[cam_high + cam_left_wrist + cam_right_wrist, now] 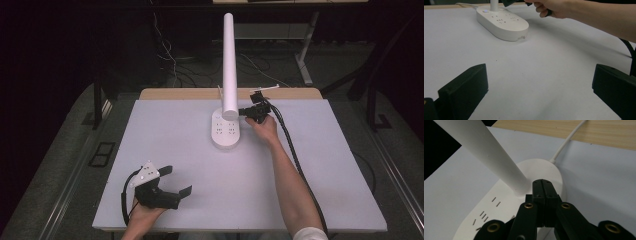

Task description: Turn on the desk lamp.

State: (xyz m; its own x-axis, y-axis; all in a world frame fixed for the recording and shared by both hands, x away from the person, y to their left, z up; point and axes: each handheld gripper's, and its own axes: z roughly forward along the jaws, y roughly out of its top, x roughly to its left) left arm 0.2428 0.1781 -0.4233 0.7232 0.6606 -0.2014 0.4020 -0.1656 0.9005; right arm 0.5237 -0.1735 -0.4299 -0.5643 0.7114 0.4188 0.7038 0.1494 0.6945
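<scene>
A white oval power strip point(225, 131) lies at the middle back of the white table cover, and a long white tube point(229, 65) rises from its far end. My right gripper point(245, 112) reaches in from the right at the tube's foot. In the right gripper view its jaws point(542, 185) are shut together with nothing between them, just over the strip point(499, 202) beside the tube point(486, 152). Whether the tips touch the strip I cannot tell. My left gripper point(177, 181) rests at the near left, open and holding nothing point(539, 82), and faces the strip point(502, 22).
A white cord point(567, 141) runs from the strip's far end over the bare wooden strip of table point(200, 93) at the back. The right gripper's black cable point(292, 150) trails along the forearm. The white cover point(300, 190) ends short of dark floor on all sides.
</scene>
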